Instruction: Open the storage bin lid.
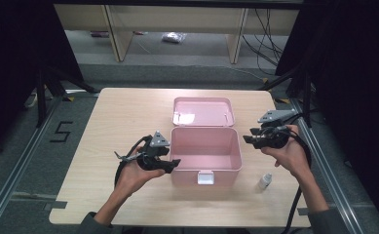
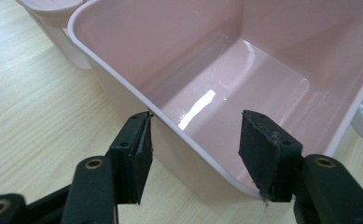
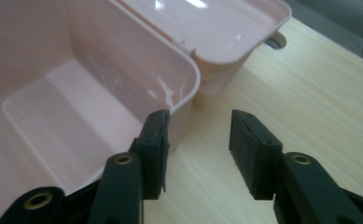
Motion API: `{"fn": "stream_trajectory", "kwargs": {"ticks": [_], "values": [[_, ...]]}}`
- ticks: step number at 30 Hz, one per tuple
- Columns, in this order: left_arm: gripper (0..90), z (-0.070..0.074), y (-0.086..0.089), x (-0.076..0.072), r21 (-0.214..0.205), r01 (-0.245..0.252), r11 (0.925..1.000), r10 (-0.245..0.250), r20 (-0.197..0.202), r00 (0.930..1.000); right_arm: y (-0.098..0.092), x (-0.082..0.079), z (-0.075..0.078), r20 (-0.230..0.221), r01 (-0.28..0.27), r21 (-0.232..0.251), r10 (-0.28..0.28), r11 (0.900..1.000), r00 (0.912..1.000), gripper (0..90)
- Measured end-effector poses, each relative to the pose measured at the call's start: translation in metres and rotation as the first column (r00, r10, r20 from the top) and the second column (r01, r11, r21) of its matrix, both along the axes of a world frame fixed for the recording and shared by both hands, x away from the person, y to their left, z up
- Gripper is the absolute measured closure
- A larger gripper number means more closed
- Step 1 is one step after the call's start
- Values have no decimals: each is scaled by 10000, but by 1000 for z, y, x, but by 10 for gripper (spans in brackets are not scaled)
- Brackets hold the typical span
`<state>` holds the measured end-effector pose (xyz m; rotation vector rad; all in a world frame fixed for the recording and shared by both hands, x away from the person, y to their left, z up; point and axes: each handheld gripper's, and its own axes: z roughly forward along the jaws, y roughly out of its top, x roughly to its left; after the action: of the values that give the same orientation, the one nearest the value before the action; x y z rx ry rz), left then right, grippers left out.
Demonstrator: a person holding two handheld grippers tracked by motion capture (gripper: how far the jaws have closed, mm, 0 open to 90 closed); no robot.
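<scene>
A pink plastic box (image 1: 204,155) stands open and empty mid-table, its lid (image 1: 202,111) laid flat behind it. My left gripper (image 1: 174,165) sits at the box's front left corner. In the left gripper view the jaws (image 2: 195,140) straddle the box wall (image 2: 188,135), one pad outside and one inside, both touching the rim. My right gripper (image 1: 249,139) hovers just off the box's right side. Its jaws (image 3: 198,140) stand open over bare table beside the box corner (image 3: 188,88), with nothing between them.
A small white bottle (image 1: 265,181) stands on the table near the front right of the box. A white latch (image 1: 205,178) hangs on the box's front wall. The wooden table (image 1: 123,117) ends at grey floor with rails on both sides.
</scene>
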<state>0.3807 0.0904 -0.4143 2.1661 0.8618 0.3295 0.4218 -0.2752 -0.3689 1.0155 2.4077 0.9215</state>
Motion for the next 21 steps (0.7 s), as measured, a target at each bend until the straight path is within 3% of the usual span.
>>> {"fn": "stream_trajectory", "kwargs": {"ticks": [2, 3, 6, 12, 15, 17, 21], "values": [[437, 0, 0, 0, 5, 9, 10000, -9, -5, 10000, 1, -8, -2, -533, 279, -163, -288, 9995, 9982, 538], [438, 0, 0, 0, 22, 7, 10000, -7, 3, 10000, -1, -9, -2, -669, 118, -313, -139, 9994, 9977, 526], [439, 0, 0, 0, 27, 5, 10000, -5, -6, 10000, -3, -15, -7, -827, 94, -343, -122, 9994, 9965, 495], [440, 0, 0, 0, 28, 5, 10000, -5, -14, 10000, -10, -23, -14, -1060, -156, -1116, 38, 9936, 9944, 455], [439, 0, 0, 0, 33, 6, 10000, -6, -13, 10000, -13, -27, -19, -1215, -201, -1168, 58, 9930, 9926, 441], [440, 0, 0, 0, 30, 2, 10000, -2, -16, 10000, -12, -32, -22, -1583, -21, -1149, -162, 9934, 9873, 436], [440, 0, 0, 0, 39, 11, 10000, -11, -13, 10000, -14, -35, -25, -1716, -204, -1456, -49, 9891, 9852, 435]]}}
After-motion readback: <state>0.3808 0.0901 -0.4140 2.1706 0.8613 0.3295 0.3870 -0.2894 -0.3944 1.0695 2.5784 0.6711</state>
